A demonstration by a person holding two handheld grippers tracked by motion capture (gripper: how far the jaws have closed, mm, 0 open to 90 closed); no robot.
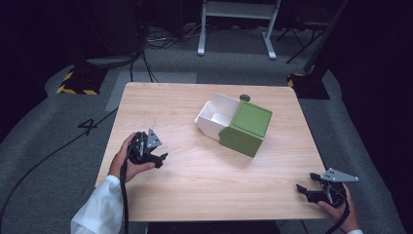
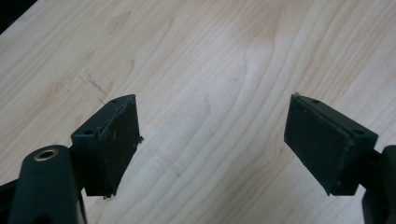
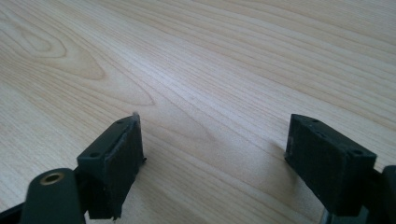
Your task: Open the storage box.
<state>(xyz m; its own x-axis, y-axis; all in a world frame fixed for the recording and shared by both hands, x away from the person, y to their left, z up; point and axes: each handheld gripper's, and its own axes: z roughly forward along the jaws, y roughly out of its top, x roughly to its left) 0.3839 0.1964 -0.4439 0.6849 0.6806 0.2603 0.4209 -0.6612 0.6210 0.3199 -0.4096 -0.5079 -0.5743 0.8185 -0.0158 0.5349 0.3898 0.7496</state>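
Note:
A green box (image 1: 246,129) with a white drawer (image 1: 215,118) pulled out of its left side stands on the wooden table (image 1: 195,170), right of centre toward the back. The drawer looks empty. My left gripper (image 1: 160,158) is held at the table's left side, well short of the box, its jaws open over bare wood (image 2: 210,135). My right gripper (image 1: 304,190) sits low at the front right corner, jaws open with only table between them (image 3: 212,144).
A small dark round thing (image 1: 244,97) lies on the table just behind the box. Cables cross the grey floor at the left, and a white frame (image 1: 236,19) and black stands with yellow-striped bases (image 1: 78,83) lie beyond the table.

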